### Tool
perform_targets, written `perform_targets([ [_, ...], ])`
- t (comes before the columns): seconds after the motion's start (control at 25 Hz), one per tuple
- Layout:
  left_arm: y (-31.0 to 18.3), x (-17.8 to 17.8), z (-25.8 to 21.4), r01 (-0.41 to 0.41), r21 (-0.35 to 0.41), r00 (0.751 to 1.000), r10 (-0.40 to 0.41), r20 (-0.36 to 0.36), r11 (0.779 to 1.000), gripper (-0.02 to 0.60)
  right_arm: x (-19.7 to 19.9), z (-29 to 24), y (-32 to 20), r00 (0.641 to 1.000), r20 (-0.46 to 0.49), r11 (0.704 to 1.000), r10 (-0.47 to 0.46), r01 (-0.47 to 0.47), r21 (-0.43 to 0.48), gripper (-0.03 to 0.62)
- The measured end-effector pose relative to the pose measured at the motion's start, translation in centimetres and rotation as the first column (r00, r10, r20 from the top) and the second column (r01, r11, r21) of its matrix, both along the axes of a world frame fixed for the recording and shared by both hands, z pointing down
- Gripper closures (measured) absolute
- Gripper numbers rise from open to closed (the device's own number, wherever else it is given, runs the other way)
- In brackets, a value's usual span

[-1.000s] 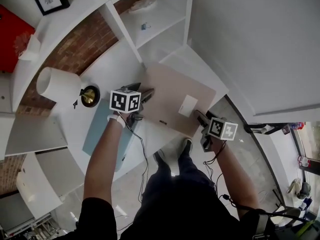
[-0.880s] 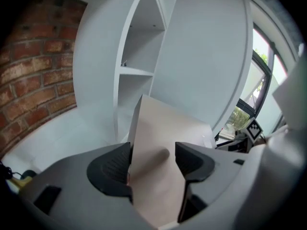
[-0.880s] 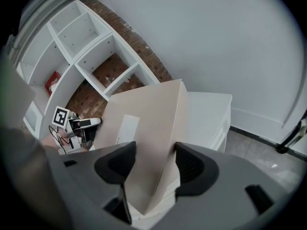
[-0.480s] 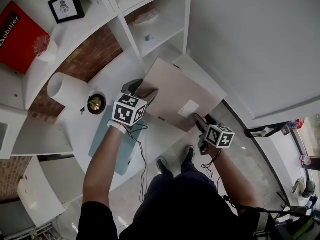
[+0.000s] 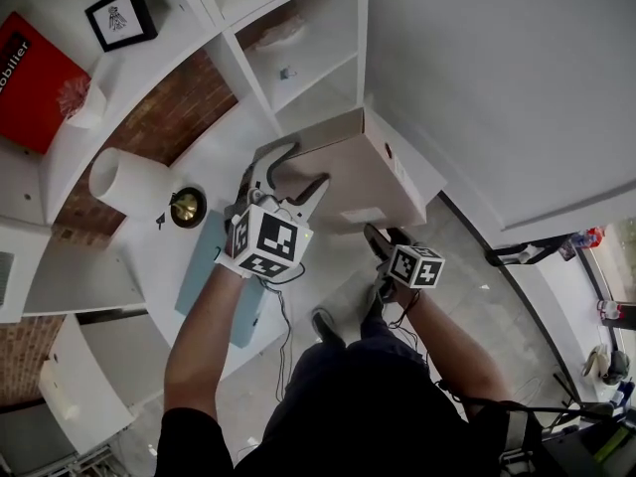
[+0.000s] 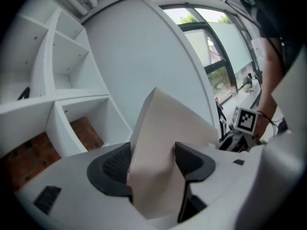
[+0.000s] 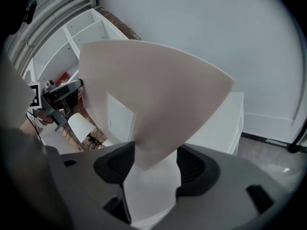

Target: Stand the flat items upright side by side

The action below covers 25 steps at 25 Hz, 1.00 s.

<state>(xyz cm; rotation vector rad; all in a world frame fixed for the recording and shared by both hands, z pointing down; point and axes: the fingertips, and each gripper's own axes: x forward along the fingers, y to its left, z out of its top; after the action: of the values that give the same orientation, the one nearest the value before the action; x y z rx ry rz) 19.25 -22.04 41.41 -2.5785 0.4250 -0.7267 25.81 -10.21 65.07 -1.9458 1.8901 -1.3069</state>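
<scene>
A large flat beige box (image 5: 358,172) with a white label (image 5: 360,214) is raised off the white desk (image 5: 227,132) and tipped steeply onto its edge. My left gripper (image 5: 290,172) is shut on its left edge; the left gripper view shows the beige board (image 6: 163,128) pinched between the pads at the left gripper (image 6: 152,159). My right gripper (image 5: 376,235) is shut on the near lower corner, and the right gripper view shows that corner of the box (image 7: 153,95) wedged between the jaws of the right gripper (image 7: 154,159). A flat teal item (image 5: 211,266) lies on the desk under my left forearm.
A white lamp (image 5: 124,180) and a small brass object (image 5: 186,207) stand at the desk's left. White shelf compartments (image 5: 298,58) rise behind the desk. A framed picture (image 5: 119,15) and a red book (image 5: 30,78) sit on the upper left shelf. A white wall is to the right.
The beige box lay flat on the desk and is now lifted and tipped up on edge. My left gripper rose and rolled with it; the right gripper shifted slightly left.
</scene>
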Motion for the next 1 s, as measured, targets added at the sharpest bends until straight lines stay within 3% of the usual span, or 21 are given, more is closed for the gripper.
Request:
perform_targets([
  [0.12,2.2,1.0,-0.3,-0.068,0.102,0.996,0.062,0.062,0.992,0.294,-1.2,1.7,0.0,0.999,0.031,1.000,-0.009,0.010,-0.019,0.332],
  [0.28,4.9,2.2,0.0,-0.152,0.206,0.984,0.129,0.119,0.967,0.295,-1.6,3.2,0.4,0.996,0.087,0.999,0.005,-0.001,-0.047,0.327],
  [0.44,6.3,2.6,0.4,-0.179,0.265,0.982,0.154,0.112,0.947,0.294,-1.6,3.8,0.7,0.995,0.103,0.995,-0.007,0.018,-0.098,0.315],
  [0.6,6.8,2.6,0.5,-0.179,0.293,0.983,0.158,0.092,0.939,0.295,-3.2,4.2,1.6,0.984,0.151,0.978,-0.089,0.115,-0.174,0.326],
  [0.76,7.6,2.3,0.6,-0.209,0.321,0.978,0.188,0.095,0.924,0.295,-5.4,4.4,5.3,0.959,0.184,0.940,-0.214,0.253,-0.229,0.313],
  [0.88,8.1,1.9,0.6,-0.235,0.346,0.972,0.218,0.088,0.908,0.295,-6.1,3.4,8.7,0.936,0.133,0.916,-0.325,0.347,-0.203,0.334],
  [1.0,8.8,1.6,0.8,-0.280,0.381,0.960,0.264,0.093,0.881,0.295,-3.9,1.9,11.1,0.920,-0.015,0.909,-0.391,0.383,-0.168,0.351],
])
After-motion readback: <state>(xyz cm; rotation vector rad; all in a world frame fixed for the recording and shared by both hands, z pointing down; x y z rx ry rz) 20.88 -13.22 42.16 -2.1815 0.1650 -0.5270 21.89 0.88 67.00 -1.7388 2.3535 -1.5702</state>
